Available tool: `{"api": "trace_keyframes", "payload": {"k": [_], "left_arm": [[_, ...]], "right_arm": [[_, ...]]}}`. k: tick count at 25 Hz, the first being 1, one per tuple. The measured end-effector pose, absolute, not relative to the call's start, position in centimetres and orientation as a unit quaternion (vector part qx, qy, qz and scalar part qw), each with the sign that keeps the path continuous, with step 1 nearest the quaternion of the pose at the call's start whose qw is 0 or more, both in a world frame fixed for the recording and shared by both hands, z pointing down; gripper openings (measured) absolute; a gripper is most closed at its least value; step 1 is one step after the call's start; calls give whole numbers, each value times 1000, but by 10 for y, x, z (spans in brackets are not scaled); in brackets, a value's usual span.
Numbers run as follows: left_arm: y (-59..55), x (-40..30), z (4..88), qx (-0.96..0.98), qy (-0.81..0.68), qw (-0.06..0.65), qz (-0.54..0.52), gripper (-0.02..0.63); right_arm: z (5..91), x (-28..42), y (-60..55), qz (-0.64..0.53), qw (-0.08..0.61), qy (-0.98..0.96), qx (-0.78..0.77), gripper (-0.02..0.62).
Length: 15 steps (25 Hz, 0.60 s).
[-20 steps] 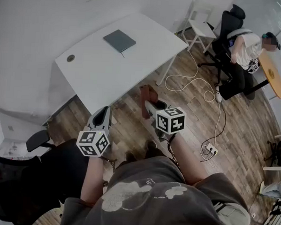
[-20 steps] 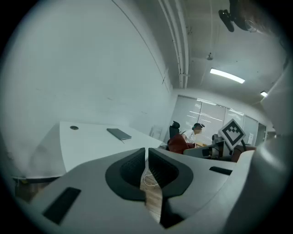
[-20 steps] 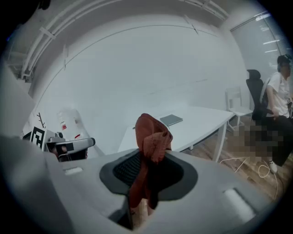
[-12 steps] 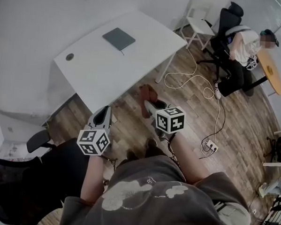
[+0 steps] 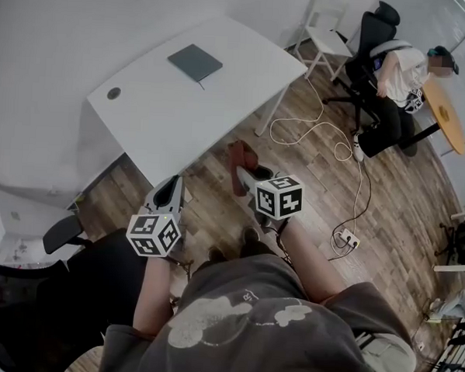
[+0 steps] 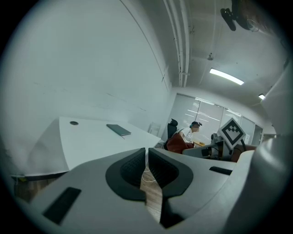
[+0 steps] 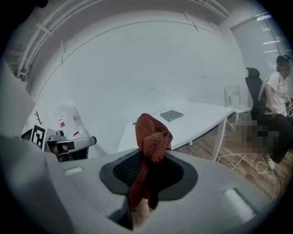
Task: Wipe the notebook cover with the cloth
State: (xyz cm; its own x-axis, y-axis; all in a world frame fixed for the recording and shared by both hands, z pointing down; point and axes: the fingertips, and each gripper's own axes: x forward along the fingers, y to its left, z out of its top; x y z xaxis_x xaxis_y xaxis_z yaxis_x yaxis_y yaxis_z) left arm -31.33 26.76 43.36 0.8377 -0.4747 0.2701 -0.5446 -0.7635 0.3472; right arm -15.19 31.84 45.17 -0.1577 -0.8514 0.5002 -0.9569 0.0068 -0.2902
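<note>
While the fingers (image 7: 126,169) of the right gripper (image 7: 147,176) clamp the rust-red cloth (image 7: 150,137) ready for use, wiping has not begun.
Left gripper (image 6: 146,167) fingers all but closed, empty. Both grippers well short of the bench (image 5: 166,116); notebook (image 5: 195,63) lies closed near the bench's far edge.
</note>
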Motion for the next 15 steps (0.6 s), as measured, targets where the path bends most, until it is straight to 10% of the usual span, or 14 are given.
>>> {"api": "trace_keyframes", "payload": {"k": [15], "left_arm": [[258,-315,447,925,-295,223,84,20]], "right_arm": [[467,-142,307,294,96,-707,636,103]]}}
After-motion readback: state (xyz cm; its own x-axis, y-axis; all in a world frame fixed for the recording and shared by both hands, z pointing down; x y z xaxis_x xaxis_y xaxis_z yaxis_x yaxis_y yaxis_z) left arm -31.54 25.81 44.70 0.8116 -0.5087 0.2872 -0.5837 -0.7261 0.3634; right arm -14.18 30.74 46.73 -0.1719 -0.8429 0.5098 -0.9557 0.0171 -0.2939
